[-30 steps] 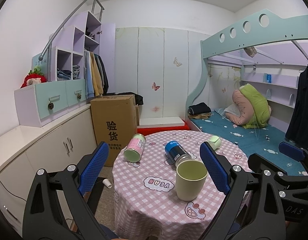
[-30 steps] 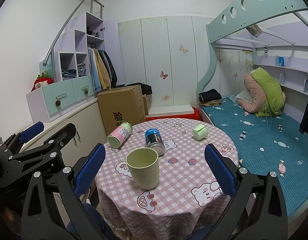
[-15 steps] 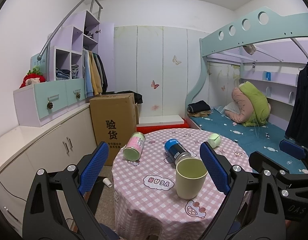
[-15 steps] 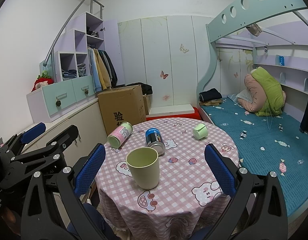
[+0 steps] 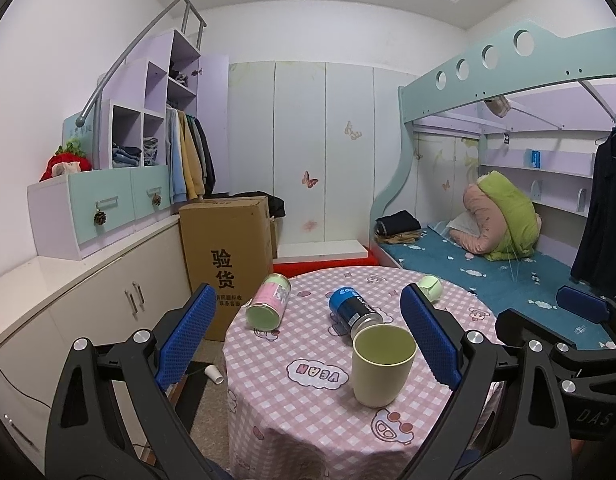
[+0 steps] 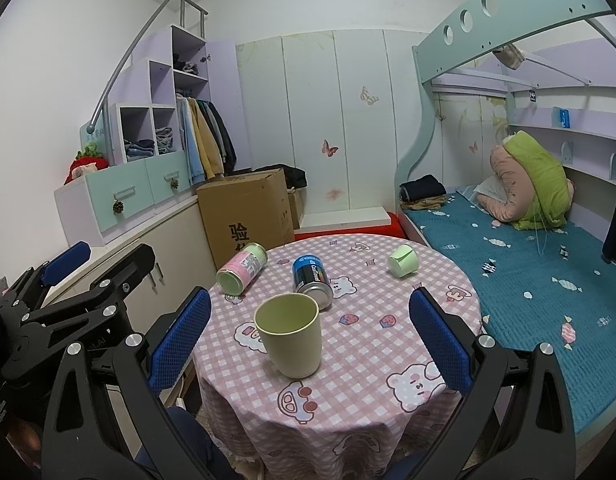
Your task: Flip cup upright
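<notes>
While 2 cans (image 6: pixel 242 267) lie sideways, cup (image 6: pixel 289 335) stands upright.

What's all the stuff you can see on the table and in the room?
Big cup: 1, pale green, upright, near side of table.
Small cup: 1, pale green, on its side, far right of table.
Blue can: 1, lying behind big cup.
Pink can: 1, lying, far left of table.
Table: 1, round, pink checked cloth.
Cardboard box: 1, brown, behind table.
Bunk bed: 1, teal.
Left gripper: open, empty, blue pads.
Right gripper: open, empty, blue pads.
</notes>
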The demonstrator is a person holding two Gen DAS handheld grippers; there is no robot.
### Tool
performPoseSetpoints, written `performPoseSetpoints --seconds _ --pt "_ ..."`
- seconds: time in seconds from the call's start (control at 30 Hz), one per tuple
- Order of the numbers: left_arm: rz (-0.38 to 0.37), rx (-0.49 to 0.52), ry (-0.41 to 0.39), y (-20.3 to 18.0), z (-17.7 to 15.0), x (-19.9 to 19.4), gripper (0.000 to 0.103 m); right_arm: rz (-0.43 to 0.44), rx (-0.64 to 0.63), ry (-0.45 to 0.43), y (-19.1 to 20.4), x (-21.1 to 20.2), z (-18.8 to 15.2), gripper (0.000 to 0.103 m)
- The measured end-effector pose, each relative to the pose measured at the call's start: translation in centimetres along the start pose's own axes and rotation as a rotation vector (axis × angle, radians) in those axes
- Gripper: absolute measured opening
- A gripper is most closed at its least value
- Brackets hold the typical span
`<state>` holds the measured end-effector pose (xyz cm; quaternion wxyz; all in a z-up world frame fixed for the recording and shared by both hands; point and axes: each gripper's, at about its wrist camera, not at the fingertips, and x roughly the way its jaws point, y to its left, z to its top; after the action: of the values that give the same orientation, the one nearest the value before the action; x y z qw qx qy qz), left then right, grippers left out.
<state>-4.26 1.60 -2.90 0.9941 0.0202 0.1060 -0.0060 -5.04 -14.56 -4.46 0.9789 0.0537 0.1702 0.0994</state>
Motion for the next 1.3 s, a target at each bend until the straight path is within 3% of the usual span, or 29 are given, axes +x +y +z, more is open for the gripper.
performPoseSetpoints --seconds 1.3 --pt "0.004 0.006 0.014 -0.01 -0.37 0.68 0.094 -0.005 0.007 0.016 -0.51 0.99 -0.3 0.096"
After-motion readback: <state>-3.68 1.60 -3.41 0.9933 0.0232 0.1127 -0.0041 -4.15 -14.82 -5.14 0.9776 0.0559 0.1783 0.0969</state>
